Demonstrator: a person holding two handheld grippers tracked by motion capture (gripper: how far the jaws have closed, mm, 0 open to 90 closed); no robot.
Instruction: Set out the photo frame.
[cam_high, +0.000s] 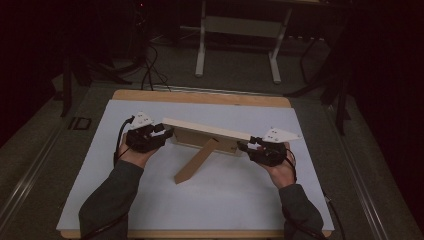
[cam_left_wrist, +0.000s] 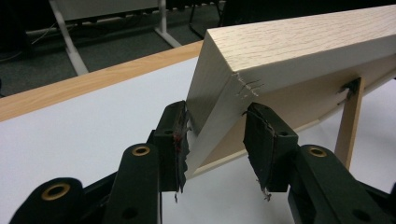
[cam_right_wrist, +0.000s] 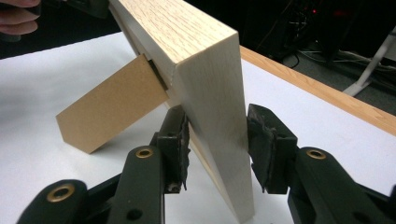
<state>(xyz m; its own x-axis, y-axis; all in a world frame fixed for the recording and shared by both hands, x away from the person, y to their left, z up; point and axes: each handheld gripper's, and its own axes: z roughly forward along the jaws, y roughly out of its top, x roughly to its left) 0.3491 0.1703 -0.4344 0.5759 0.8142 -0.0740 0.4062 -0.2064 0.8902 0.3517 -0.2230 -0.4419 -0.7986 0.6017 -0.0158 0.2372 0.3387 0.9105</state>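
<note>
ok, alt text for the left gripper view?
The left tongs straddle one end of a light wooden picture frame, seen from behind, above a white table mat. The frame's back stand angles down at right.

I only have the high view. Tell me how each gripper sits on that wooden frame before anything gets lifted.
Observer: The left gripper straddles the picture frame at its end corner, with both pads against the wood.
Operator: Check the right one.
Observer: The right gripper straddles the other end, and its pads look in contact with the frame.
Operator: Report any damage.
Observer: Scratches mark the frame's corner by the left gripper.
</note>
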